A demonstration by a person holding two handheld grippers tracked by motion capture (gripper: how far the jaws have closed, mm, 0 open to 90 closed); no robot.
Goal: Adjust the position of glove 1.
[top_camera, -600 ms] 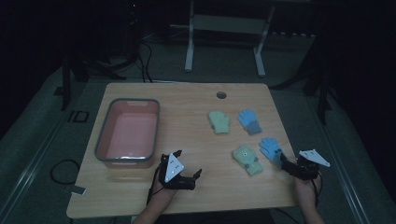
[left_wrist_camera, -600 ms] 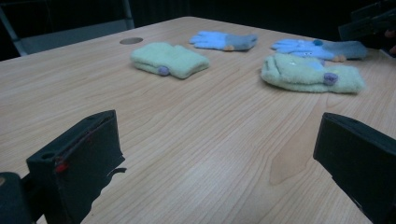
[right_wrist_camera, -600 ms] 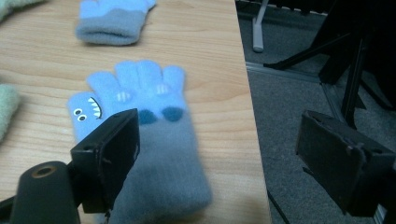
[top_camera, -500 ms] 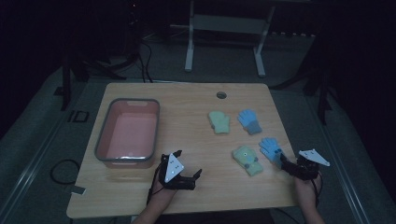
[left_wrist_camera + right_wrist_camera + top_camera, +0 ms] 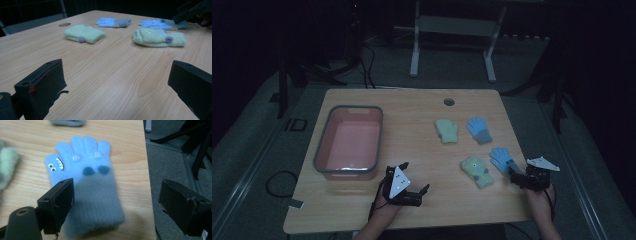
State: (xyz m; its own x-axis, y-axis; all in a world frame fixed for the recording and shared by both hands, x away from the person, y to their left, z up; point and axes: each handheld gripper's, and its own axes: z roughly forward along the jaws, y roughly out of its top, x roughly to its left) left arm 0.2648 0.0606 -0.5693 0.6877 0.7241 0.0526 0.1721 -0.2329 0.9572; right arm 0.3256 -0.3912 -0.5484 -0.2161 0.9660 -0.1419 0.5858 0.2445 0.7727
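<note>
Two pairs of small gloves lie on the right half of the wooden table (image 5: 412, 107): a green mitten (image 5: 446, 131), a blue glove (image 5: 479, 129), a second green one (image 5: 477, 171) and a blue glove with a grey cuff (image 5: 501, 159). My right gripper (image 5: 513, 176) hovers at that last glove's cuff, open. In the right gripper view its jaws straddle the grey cuff of the blue glove (image 5: 85, 170), the left jaw over the cuff's edge, the pads apart from it. My left gripper (image 5: 416, 176) stands open near the front edge, with bare table between its jaws (image 5: 117, 75).
A pink bin with a grey rim (image 5: 319, 150) stands at the table's left, with nothing in it. A round cable hole (image 5: 449, 102) sits near the far edge. The table's right edge (image 5: 147, 182) runs just beside the blue glove, with dark floor beyond.
</note>
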